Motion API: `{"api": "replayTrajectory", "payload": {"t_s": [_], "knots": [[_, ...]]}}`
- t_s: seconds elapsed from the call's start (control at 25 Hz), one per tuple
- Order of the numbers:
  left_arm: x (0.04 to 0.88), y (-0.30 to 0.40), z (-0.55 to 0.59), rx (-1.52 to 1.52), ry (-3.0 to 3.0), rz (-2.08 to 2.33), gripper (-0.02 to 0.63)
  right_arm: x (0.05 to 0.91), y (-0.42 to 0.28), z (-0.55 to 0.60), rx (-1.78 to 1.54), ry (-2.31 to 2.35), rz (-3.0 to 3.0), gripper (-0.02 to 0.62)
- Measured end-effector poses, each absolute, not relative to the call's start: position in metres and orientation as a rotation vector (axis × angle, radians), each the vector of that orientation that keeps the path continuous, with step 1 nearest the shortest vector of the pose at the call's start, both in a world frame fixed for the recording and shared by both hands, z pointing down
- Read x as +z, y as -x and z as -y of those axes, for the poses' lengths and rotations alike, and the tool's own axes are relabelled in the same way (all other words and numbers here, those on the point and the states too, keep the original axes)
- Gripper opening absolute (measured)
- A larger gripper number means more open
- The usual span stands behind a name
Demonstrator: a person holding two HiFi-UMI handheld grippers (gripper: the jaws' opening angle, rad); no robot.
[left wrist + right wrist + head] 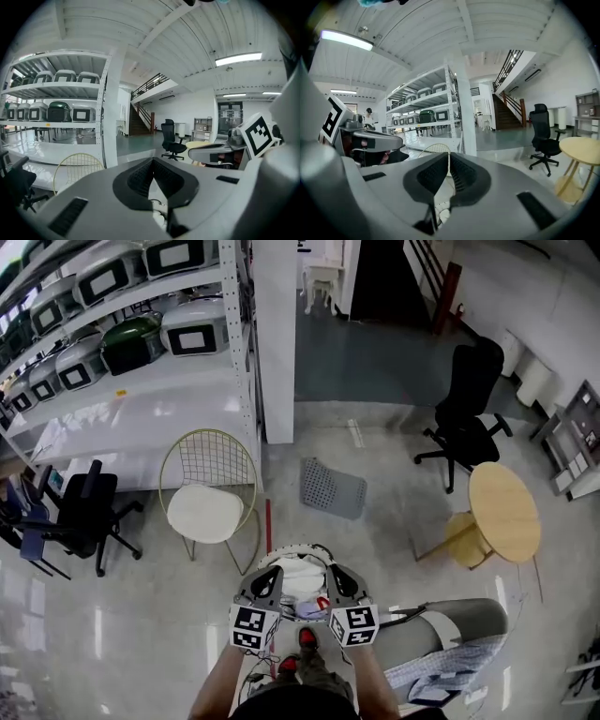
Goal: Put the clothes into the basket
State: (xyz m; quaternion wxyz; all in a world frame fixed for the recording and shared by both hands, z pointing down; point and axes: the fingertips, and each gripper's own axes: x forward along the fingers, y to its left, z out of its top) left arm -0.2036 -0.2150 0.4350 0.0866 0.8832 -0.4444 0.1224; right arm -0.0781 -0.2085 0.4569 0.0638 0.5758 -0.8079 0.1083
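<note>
- Fingers (138,178) of your left gripper (270,570) and right gripper (335,573) were pressed together, empty, above the basket (286,549) at 6 o'clock.
- White clothes (300,577) lay inside it, and a checked cloth (441,667) lay outside at 4 o'clock.
- Reaching with closed fingers, you would likely shove it off.

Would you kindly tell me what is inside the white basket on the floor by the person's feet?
White cloth fills the basket. The left gripper and right gripper cover its near sides, so anything lying deeper or beneath them cannot be seen.
</note>
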Motion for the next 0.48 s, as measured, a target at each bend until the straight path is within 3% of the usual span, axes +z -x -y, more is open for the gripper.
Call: {"api": "replayTrajectory", "payload": {"t_s": [0.48], "knots": [[0.416,0.181,0.178,0.333,-2.749,1.182,0.006,0.435,0.061,0.147,0.237,-1.884,2.354,0.032]]}}
